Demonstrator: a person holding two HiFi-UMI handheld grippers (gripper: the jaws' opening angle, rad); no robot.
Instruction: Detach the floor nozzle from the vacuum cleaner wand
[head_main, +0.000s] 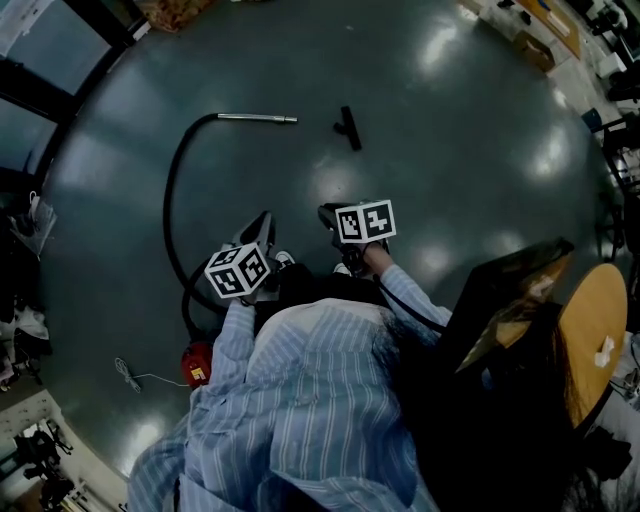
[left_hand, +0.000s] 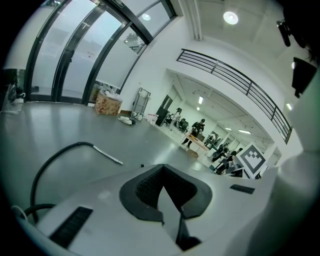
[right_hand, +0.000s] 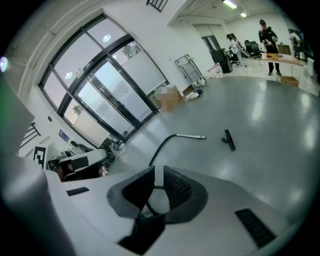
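Floor nozzle (head_main: 348, 127) lying loose on the grey floor (head_main: 450, 150), near the wand (head_main: 258, 118) tip but apart, left gripper (head_main: 263, 222) clenched empty, right gripper (head_main: 330, 213) barely parted, empty.

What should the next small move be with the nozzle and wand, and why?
Probably none: the floor nozzle already lies on the floor clear of the wand, a gap between them, so the detaching looks done. The left gripper is shut and empty, the right gripper barely apart and empty. I would simply rest both.
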